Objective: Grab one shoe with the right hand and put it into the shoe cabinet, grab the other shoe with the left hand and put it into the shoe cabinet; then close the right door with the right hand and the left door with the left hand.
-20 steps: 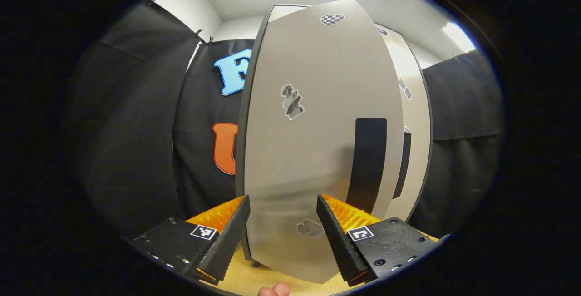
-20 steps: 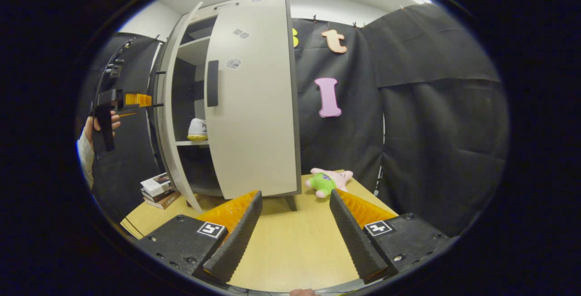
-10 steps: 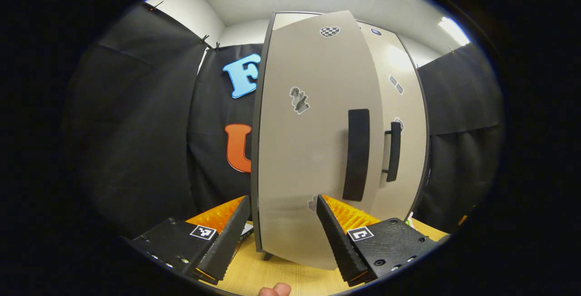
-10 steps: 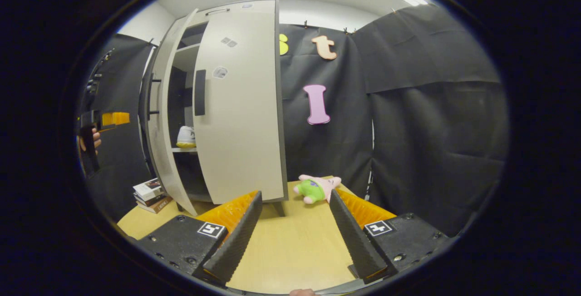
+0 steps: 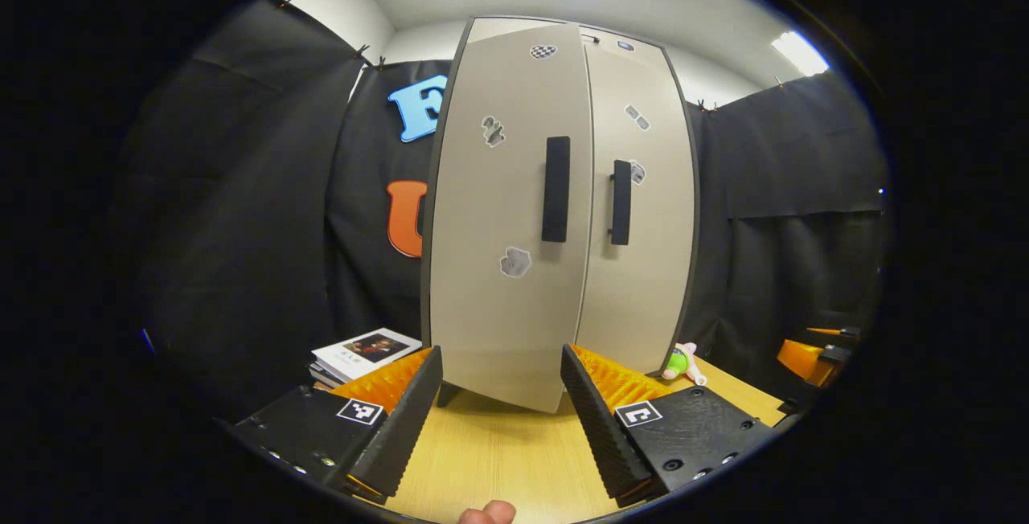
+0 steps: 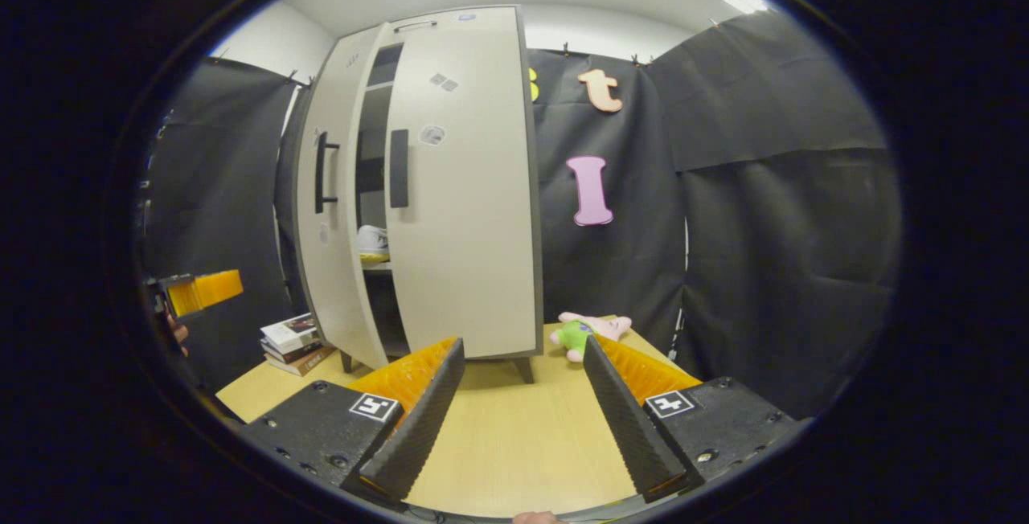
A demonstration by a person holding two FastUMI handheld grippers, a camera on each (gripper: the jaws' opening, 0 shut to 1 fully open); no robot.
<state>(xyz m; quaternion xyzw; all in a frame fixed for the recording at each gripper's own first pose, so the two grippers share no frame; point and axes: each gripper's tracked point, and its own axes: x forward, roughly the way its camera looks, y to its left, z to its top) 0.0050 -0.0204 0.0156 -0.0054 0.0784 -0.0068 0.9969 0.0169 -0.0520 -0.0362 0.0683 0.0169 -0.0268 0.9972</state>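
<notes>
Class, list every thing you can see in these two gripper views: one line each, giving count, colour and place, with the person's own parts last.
Shoe cabinet: one, beige with dark edges, standing on the table.
Left door: one, beige, black handle, nearly shut.
Right door: one, beige, black handle, ajar, with a gap between the doors.
Shoe: one seen, white with a yellowish sole, on a shelf in that gap.
Table: one, light wood, under the cabinet.
Books: a small stack, pale covers, left of the cabinet.
Plush toy: one, pink and green, right of the cabinet.
Left gripper: one, open, holding nothing.
Right gripper: one, open, holding nothing.
</notes>
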